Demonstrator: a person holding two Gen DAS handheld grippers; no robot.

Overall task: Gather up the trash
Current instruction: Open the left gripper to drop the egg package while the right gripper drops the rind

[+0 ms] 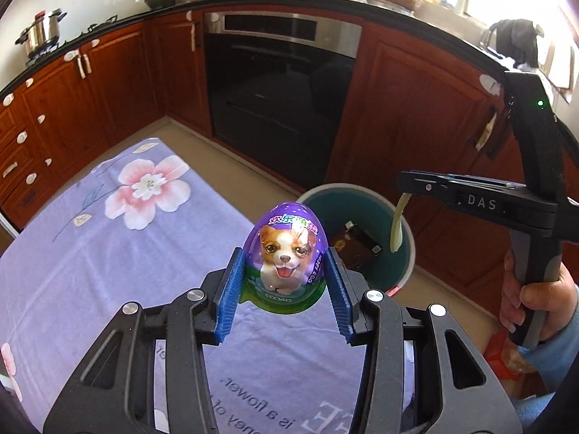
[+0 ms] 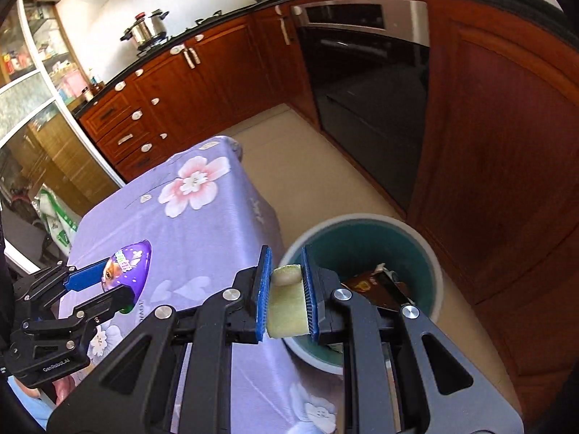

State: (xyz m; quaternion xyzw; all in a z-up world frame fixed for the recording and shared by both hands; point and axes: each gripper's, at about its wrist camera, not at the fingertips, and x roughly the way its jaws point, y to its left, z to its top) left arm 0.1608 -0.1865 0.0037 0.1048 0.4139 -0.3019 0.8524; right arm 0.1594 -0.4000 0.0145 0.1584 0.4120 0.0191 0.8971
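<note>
Left wrist: egg [image 1: 286,253] clamped btwn left claw [image 1: 286,302] pads.

Wooden kitchen cabinets [image 1: 416,108], tiled floor [image 2: 325,166]

A: How many things of each kind are there?
B: Two grippers, left gripper [image 1: 286,289] and right gripper [image 2: 287,291]. One toy egg [image 1: 286,253], one pale peel strip [image 2: 287,303], one bin [image 2: 427,249], one brown carton [image 2: 380,285] inside.
</note>
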